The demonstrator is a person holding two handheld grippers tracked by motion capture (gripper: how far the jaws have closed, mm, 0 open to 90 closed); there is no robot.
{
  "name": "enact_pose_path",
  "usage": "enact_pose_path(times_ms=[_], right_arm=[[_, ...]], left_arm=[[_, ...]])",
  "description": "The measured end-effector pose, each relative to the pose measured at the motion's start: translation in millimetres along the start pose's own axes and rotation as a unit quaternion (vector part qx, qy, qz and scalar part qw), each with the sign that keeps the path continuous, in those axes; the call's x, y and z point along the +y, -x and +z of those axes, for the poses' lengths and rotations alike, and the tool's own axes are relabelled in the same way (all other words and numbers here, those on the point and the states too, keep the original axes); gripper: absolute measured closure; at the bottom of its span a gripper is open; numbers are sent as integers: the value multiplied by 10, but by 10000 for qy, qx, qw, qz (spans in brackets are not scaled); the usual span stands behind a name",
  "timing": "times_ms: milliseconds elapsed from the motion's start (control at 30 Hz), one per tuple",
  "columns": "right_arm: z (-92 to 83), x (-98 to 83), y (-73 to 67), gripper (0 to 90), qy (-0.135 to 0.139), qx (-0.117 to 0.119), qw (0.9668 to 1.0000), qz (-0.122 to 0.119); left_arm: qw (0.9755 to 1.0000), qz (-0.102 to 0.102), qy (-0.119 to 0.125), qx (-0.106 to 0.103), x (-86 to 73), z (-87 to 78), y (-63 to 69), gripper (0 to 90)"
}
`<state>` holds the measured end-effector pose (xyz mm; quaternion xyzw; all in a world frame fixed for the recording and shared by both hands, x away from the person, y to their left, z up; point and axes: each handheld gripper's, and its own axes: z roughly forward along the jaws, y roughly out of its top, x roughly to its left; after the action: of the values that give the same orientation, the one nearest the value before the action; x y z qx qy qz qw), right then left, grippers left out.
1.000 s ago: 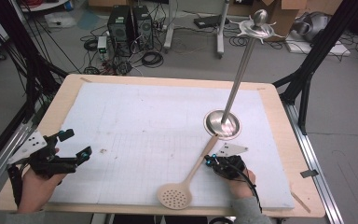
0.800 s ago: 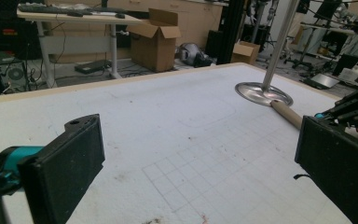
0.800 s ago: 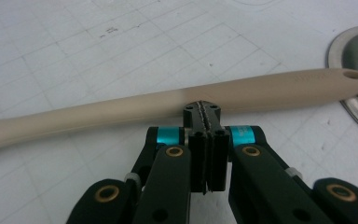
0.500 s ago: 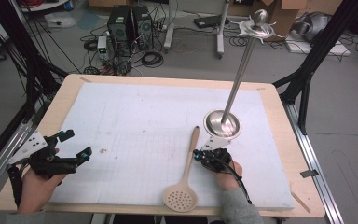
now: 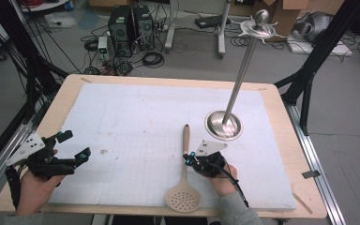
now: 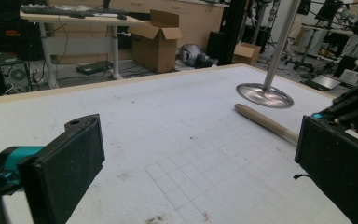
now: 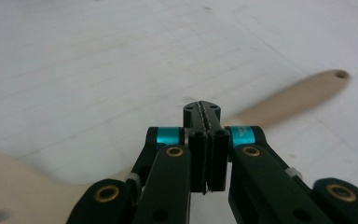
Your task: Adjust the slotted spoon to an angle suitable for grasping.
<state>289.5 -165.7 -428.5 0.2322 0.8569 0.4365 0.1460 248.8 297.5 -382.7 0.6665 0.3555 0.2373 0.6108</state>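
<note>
A light wooden slotted spoon lies on the white mat, its handle pointing away from me and its perforated head near the front edge. My right gripper is shut with nothing between its jaws, its tip right against the handle from the right. In the right gripper view the closed jaws sit over the handle, which is blurred. My left gripper rests at the front left, jaws wide open and empty. From the left gripper view the handle lies far off.
A metal stand with a round base and a tall slanted pole is at the right rear of the mat, just beyond my right hand. The white mat covers a wooden table. Computers and cables lie on the floor behind.
My right gripper has moved left, and the spoon's handle has swung left with it, from a diagonal lie to pointing nearly straight away. The left gripper has stayed put.
</note>
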Motion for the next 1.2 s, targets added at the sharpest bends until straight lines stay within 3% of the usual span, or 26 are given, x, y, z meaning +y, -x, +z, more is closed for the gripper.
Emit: enact_pose_path(times_ms=[200, 433, 633, 900, 1200], right_arm=[[50, 10, -213, 900, -179, 329, 9992, -134], [133, -51, -320, 900, -493, 533, 9972, -182], [124, -54, -412, 900, -698, 673, 9945, -402], [88, -82, -366, 900, -703, 808, 9931, -471], [-75, -208, -180, 900, -687, 942, 9923, -428]], left_arm=[[10000, 21, 41, -8, 16, -9, 20, 18], [10000, -30, 32, -8, 5, 8, -14, 18], [10000, -11, 46, -16, 14, 1, -8, 18], [10000, -40, 33, -25, 5, 10, -10, 18], [10000, -46, 63, -8, 15, -15, -17, 18]])
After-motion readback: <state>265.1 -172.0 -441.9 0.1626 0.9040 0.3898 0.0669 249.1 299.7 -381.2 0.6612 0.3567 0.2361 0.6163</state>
